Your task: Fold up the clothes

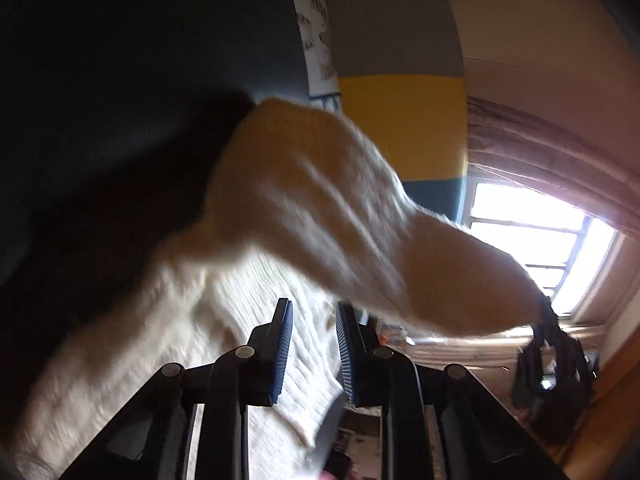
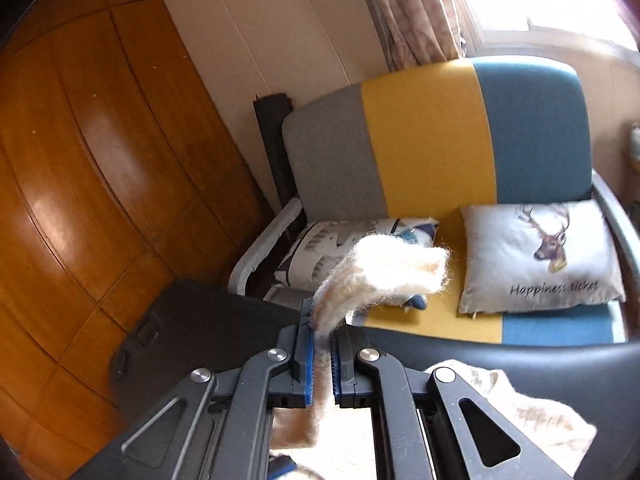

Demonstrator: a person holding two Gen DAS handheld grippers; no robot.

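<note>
The right gripper (image 2: 323,344) pinches the cream sweater's (image 1: 304,216) fuzzy edge, lifted before the far sofa (image 2: 428,140); the left gripper (image 1: 314,348) stands narrowly open around its hem — best to carry both across evenly.

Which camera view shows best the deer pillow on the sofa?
The right wrist view. There the deer pillow lies whole and sharp on the sofa seat, with its deer print and writing readable. The left wrist view does not show it: the blurred white sweater fills most of that picture.
</note>
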